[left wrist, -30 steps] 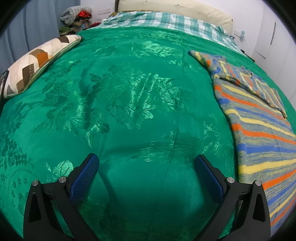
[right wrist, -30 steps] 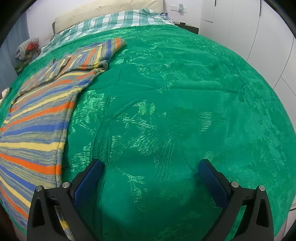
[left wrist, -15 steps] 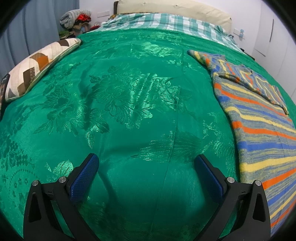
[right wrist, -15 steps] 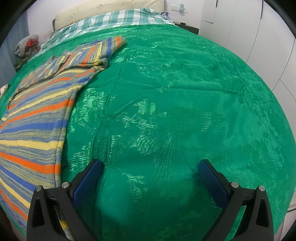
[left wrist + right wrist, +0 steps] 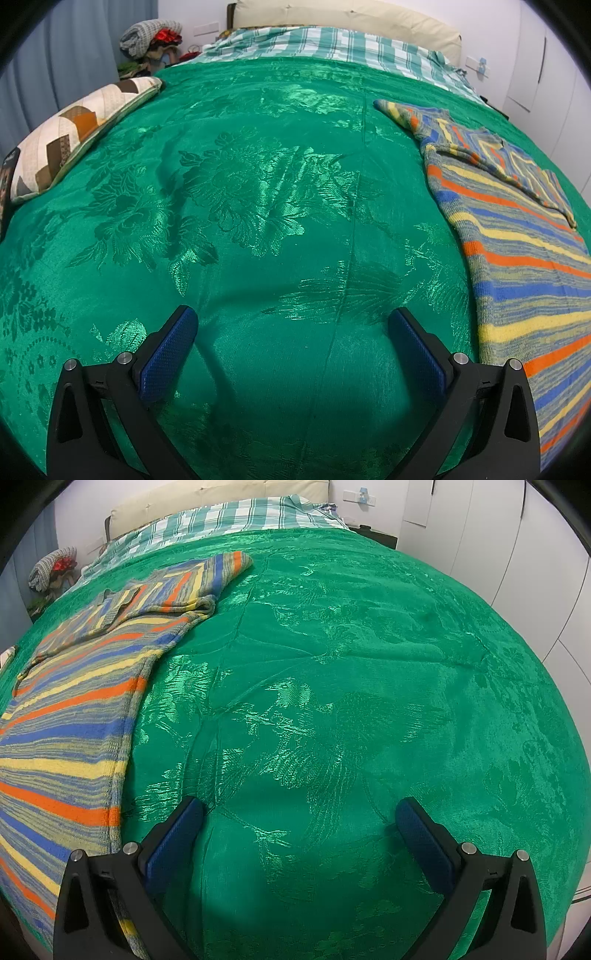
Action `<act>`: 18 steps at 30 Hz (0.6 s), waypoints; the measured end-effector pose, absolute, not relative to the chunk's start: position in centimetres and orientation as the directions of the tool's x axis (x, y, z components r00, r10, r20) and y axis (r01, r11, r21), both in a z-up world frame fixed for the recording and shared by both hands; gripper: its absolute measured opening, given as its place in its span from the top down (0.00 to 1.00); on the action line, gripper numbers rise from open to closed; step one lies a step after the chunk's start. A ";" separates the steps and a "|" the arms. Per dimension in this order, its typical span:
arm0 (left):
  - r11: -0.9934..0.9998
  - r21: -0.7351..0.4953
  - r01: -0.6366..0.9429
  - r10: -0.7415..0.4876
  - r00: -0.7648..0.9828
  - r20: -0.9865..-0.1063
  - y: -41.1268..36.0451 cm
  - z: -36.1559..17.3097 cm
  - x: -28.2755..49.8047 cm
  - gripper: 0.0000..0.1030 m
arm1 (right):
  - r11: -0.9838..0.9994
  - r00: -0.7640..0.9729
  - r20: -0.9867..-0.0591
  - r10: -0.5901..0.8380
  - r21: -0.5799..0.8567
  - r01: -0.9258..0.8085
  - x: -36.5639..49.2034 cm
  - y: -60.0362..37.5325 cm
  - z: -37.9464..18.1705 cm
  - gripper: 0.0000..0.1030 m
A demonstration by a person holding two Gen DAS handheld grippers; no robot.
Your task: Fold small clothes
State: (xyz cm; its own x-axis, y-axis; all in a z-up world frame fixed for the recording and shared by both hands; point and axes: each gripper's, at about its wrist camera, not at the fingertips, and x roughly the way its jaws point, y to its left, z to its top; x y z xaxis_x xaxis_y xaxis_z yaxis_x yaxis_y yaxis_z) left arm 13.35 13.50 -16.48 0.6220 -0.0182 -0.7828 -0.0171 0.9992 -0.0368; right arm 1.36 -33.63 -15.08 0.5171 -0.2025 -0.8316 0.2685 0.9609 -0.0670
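Note:
A striped knitted sweater (image 5: 517, 236) in blue, orange, yellow and grey lies flat on the green bedspread (image 5: 258, 206), with one sleeve folded across its upper part. It fills the right side of the left wrist view and the left side of the right wrist view (image 5: 74, 716). My left gripper (image 5: 291, 332) is open and empty, low over bare bedspread to the left of the sweater. My right gripper (image 5: 301, 821) is open and empty, over bare bedspread (image 5: 351, 686) just right of the sweater's side edge.
A patchwork cushion (image 5: 74, 133) lies at the bed's left edge. A teal checked sheet (image 5: 325, 40) and a cream headboard (image 5: 347, 14) are at the far end. A pile of clothes (image 5: 151, 37) sits beyond the bed. White wardrobe doors (image 5: 535, 554) stand to the right.
Both views have shifted slightly, so the sweater sits a little further towards the frame edges. Both grippers stay open and empty.

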 end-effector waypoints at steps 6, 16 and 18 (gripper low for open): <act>0.999 -0.037 -0.017 -0.018 0.622 -0.783 13.5 -16.5 13.3 0.00 | 0.961 0.517 -0.832 -0.203 -0.067 0.269 1.3 -33.6 -15.1 0.00; 0.966 -0.248 0.079 -0.256 0.456 -0.852 14.4 -13.3 11.0 0.02 | 0.956 0.472 -0.880 0.053 0.182 0.231 0.6 -36.1 -12.1 0.05; 0.929 -0.345 0.133 -0.369 0.396 -0.841 13.8 -12.8 8.6 0.02 | 0.925 0.447 -0.873 0.194 0.314 0.212 -0.6 -36.7 -10.6 0.05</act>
State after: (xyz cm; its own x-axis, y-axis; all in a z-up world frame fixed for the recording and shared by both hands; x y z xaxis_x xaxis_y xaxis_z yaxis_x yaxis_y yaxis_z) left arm 8.64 13.79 -12.77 0.3963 -0.3688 -0.8408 0.1325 0.9291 -0.3452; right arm -0.64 -36.69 -10.61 0.4469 0.1941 -0.8733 0.2119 0.9255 0.3141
